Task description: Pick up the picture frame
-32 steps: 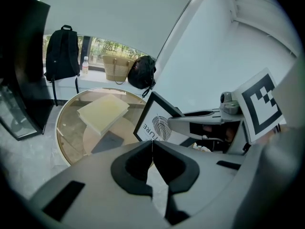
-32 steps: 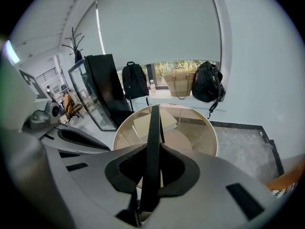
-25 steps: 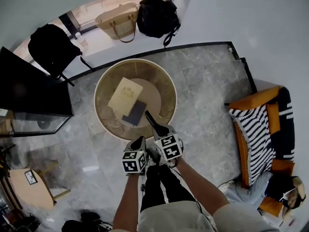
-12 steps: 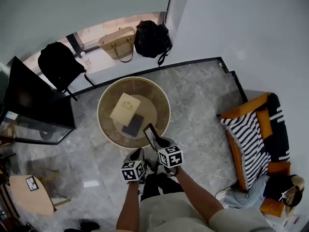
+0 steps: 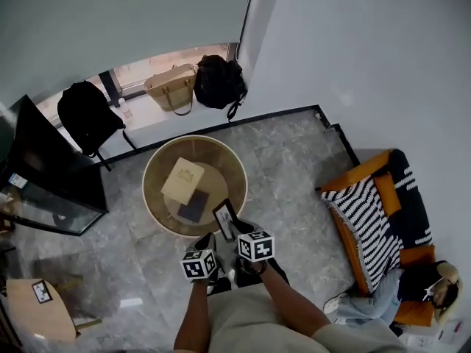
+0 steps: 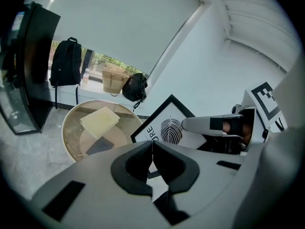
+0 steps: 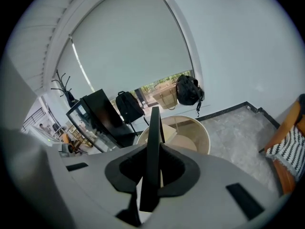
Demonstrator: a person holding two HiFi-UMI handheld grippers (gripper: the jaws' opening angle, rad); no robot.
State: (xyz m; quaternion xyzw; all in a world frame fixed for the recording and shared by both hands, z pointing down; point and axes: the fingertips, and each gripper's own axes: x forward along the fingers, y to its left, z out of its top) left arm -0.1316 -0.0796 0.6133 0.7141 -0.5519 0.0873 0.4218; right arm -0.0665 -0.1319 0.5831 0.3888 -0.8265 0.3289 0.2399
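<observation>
— Where's the frame?

— The black-edged rectangular picture frame [image 7: 154, 123] stands upright in the right gripper [image 7: 153, 151], lifted off the table, in front of the person's knees. The grey jaws are narrowed onto its thin edge, dark pads pressing both faces.

— And the other tongs?

— The left gripper [image 6: 151, 157] is closed, its black pads meeting along a thin line with nothing between them. It hangs just beside the right one.

— Can you see the picture itself?

— Only from the left gripper view: a white mat, a dark leaf print with fine veins, and a few letters. The right gripper view meets the frame edge-on, so there it is just a flat dark slat. The head view shows it small and tilted.

— What's on the table?

— The round tan table with a raised rim [image 5: 149, 186] holds a flat cream square box [image 5: 182, 180] and, touching its near corner, a slim dark blue-grey book [image 5: 193, 207]. Whether they sit on glass or inside the rim, I cannot tell.

— Anything only the head view gives?

— An orange sofa [image 5: 362, 169] with a black-and-white striped throw [image 5: 372, 215], on the mottled grey stone floor [image 5: 294, 160].
</observation>
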